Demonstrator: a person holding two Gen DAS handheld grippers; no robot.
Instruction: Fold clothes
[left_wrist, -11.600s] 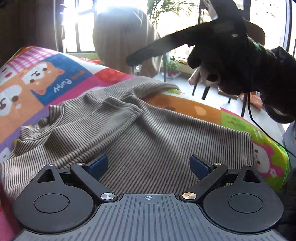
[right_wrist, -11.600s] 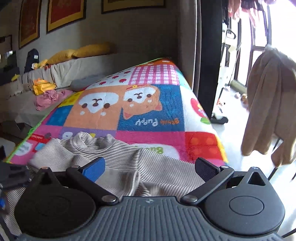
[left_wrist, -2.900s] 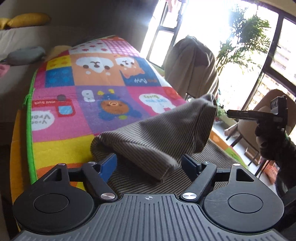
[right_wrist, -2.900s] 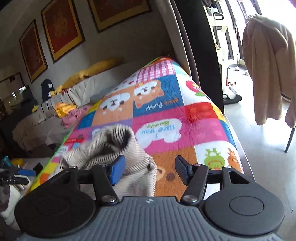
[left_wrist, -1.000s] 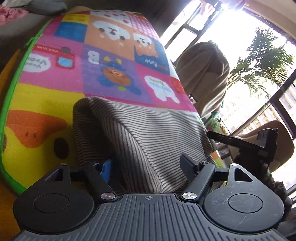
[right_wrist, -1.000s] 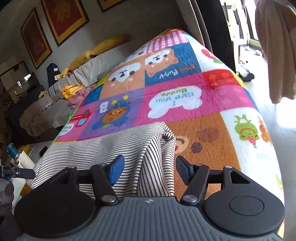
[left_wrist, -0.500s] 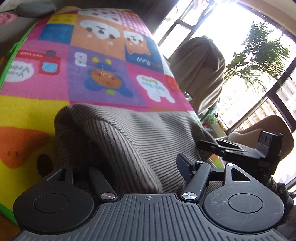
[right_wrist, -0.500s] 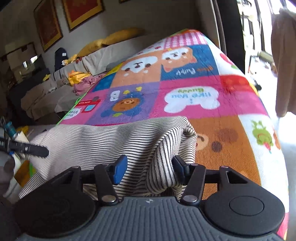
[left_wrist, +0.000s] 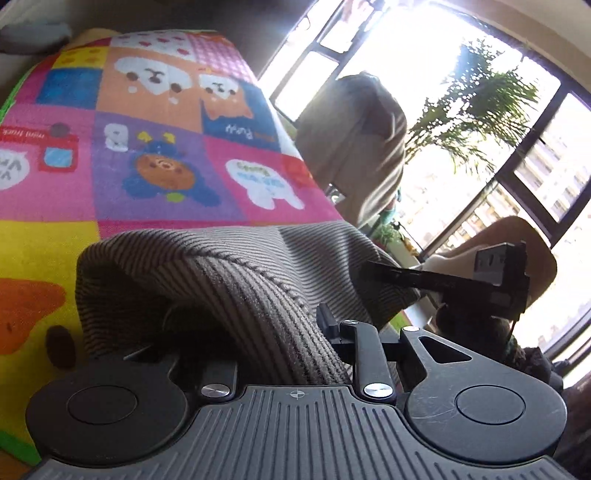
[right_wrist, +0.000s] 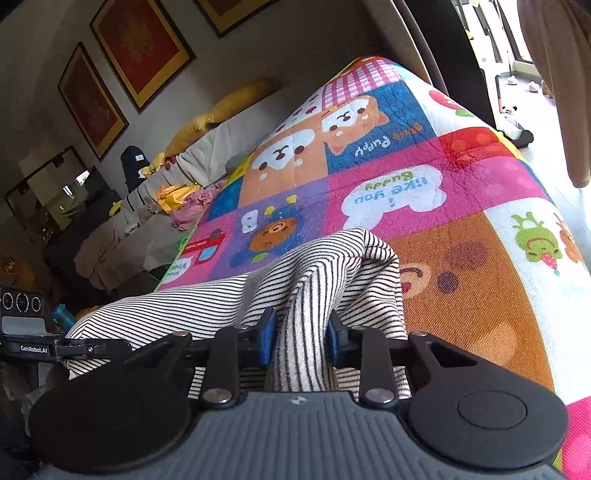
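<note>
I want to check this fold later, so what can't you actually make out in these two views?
- Left wrist view: the left hand-held gripper has one finger buried under the striped shirt.
- Right wrist view: the shirt's near edge is hidden behind the right hand-held gripper.
- Both views: the shirt's neckline and sleeves are folded out of sight.
- Left wrist view: glare washes out the window.

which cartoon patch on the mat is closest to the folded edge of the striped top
The purple bear patch, right behind the striped top. The two-puppy patch lies farther up the mat.

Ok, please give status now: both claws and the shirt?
Both claws, left claw and right claw, just closed on striped shirt. Shirt bunched on play mat. Nothing blocking.
</note>
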